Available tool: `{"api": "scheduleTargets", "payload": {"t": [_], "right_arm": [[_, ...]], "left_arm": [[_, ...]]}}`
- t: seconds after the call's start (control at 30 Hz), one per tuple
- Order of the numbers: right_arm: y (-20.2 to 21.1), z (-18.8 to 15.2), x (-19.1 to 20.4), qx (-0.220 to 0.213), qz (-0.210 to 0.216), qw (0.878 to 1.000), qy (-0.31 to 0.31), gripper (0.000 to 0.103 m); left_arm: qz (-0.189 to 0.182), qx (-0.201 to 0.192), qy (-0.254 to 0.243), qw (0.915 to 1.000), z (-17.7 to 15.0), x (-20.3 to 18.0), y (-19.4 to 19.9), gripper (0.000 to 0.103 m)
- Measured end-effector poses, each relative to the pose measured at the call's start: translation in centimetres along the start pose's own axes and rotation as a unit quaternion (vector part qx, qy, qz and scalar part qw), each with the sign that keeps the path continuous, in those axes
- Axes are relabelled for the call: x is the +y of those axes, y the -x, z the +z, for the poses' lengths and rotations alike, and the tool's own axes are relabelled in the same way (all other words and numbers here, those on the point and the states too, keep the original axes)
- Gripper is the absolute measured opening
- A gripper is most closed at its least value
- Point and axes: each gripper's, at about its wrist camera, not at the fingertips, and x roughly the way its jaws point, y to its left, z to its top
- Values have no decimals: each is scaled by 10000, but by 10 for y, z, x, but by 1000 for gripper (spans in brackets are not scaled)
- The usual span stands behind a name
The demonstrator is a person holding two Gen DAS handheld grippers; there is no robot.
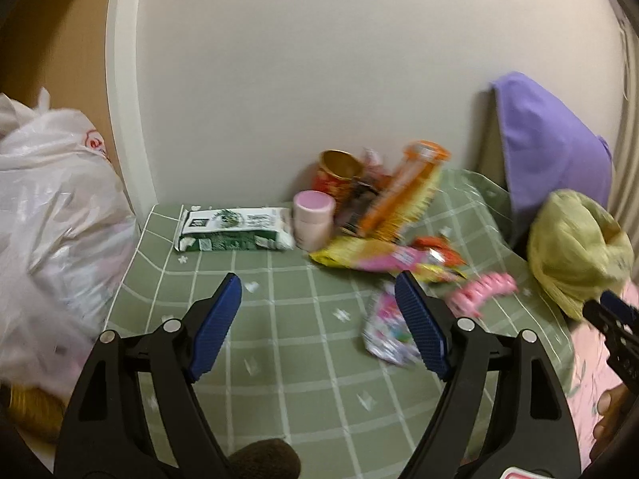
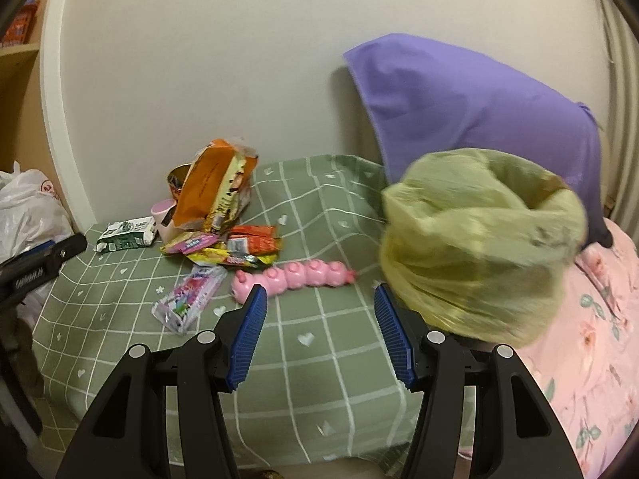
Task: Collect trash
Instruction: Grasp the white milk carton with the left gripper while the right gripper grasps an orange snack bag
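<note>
Trash lies on a green checked cloth (image 1: 279, 359): an orange snack bag (image 1: 407, 187), a red and gold cup (image 1: 337, 173), yellow and pink wrappers (image 1: 383, 259) and a colourful wrapper (image 1: 385, 331). My left gripper (image 1: 318, 283) is open above the cloth, its right finger over the colourful wrapper. My right gripper (image 2: 320, 291) is open too, with nothing between its fingers, just short of a pink toy (image 2: 295, 279). A blurred yellow-green bag (image 2: 479, 247) bulges right beside its right finger. The colourful wrapper (image 2: 187, 299) lies to its left.
A green and white tissue pack (image 1: 235, 229) and a pink jar (image 1: 313, 219) sit near the wall. A white plastic bag (image 1: 52, 219) fills the left side. A purple pillow (image 2: 459, 99) leans on the wall, with a pink floral sheet (image 2: 591, 339) to the right.
</note>
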Motion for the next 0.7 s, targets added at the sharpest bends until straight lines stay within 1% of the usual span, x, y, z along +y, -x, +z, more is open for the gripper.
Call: {"api": "scheduleTargets", "payload": {"t": [0.03,0.17,0.27,0.37,0.43,0.47,0.53,0.57,0.6,0.7], "right_arm": [[-8,3,4,30,47,10000,34,53],[-40,13,22,163,210,9995,153,53],[-62,19,33,318,305,9986,291,53],[-79,27,40,491,291,9976,391,53],[-87,35,41,580,240,9974,359,53],[-90,39,40,610,208,9973,346,53],[-94,45,39,625,135,9972,384,53],[-95,48,38,632,85,9970,443,53],[-96,51,37,652,52,9966,498,53],[-98,61,31,695,99,9962,516,53]], "left_arm": [[-15,28,26,10000,6,10,-11,79],[-37,324,42,9995,32,44,-66,80],[-184,582,61,9981,58,68,-119,80],[-278,830,-27,9962,81,83,-161,81],[-325,1050,138,9938,96,97,-192,80],[-408,1145,237,9923,100,104,-204,80],[-560,1460,372,9870,103,115,-229,80],[-587,1546,396,9854,102,118,-235,80],[-608,1649,447,9834,99,121,-240,80],[-608,1720,616,9813,88,124,-236,80]]}}
